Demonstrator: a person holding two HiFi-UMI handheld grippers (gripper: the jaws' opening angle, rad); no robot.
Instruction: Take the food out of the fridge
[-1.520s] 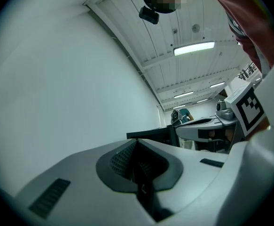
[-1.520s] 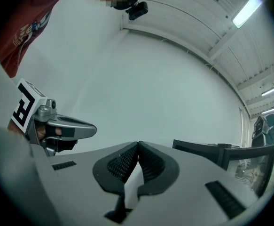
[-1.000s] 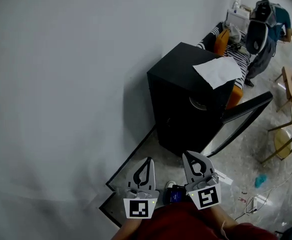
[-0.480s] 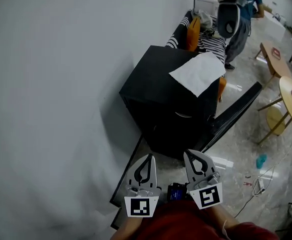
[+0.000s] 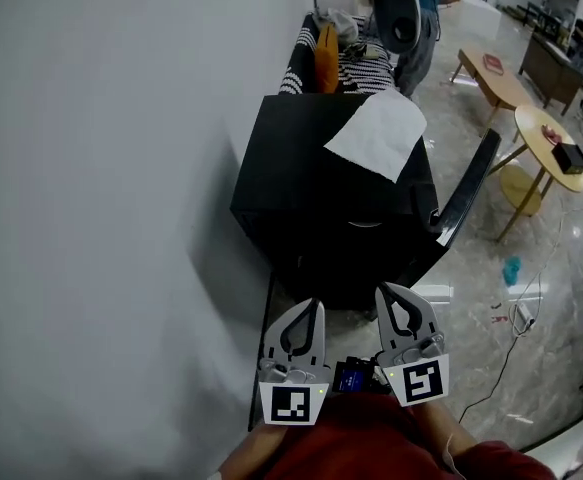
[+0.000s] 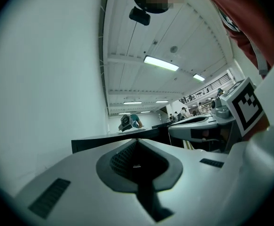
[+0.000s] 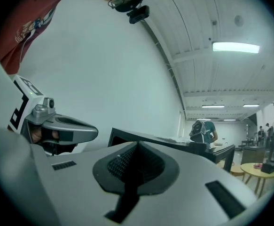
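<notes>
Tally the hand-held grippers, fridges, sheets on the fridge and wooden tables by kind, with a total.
Hand-held grippers: 2 (left hand-held gripper, right hand-held gripper)
Black fridge: 1
White sheet: 1
Wooden tables: 2 (round table, low table)
Total: 6

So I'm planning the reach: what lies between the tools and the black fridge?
Nothing stands there. In the head view only floor shows between the left tool, right tool and the fridge, whose door is open.

A low black box-shaped fridge (image 5: 316, 203) stands against a white wall (image 5: 101, 168), its door (image 5: 468, 190) ajar and a white sheet (image 5: 376, 135) lying on top. Just before it, the grey left gripper (image 5: 316, 306) and right gripper (image 5: 386, 290) are side by side, jaws together.
</notes>
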